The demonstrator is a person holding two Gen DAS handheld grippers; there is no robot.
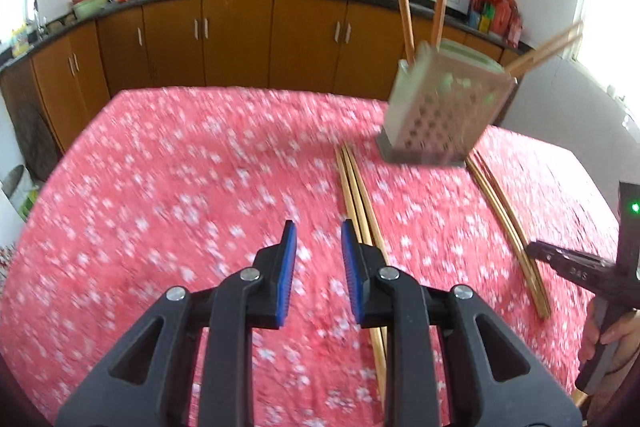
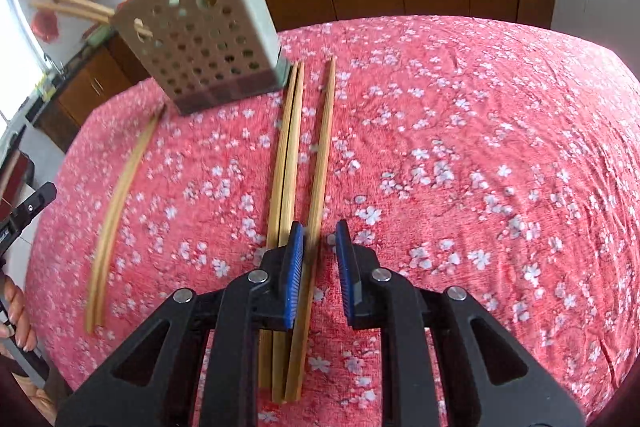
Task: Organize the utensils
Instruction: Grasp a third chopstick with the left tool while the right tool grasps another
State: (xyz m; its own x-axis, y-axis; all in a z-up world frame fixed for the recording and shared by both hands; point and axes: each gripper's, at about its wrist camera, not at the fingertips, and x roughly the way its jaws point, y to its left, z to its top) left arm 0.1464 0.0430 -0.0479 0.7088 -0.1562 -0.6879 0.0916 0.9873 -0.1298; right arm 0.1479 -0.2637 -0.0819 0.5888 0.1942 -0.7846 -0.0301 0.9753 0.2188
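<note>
A perforated grey utensil holder (image 1: pixel 444 107) (image 2: pixel 200 39) stands on the red flowered tablecloth (image 1: pixel 160 187) with several chopsticks sticking out of it. More wooden chopsticks lie flat in front of it. My left gripper (image 1: pixel 318 231) is open with nothing between its pads, just left of one lying chopstick pair (image 1: pixel 358 203). My right gripper (image 2: pixel 320 231) is open low over a single chopstick (image 2: pixel 325 131), which runs through the gap close to the left pad; neither pad presses on it. A tight chopstick pair (image 2: pixel 288 147) lies beside it, partly under the left finger.
A curved chopstick pair (image 2: pixel 116 207) (image 1: pixel 504 219) lies apart from the rest. The other gripper's black body and a hand show at the frame edges (image 1: pixel 580 271) (image 2: pixel 28 207). Brown kitchen cabinets (image 1: pixel 240 39) and a dark counter with pans stand behind the table.
</note>
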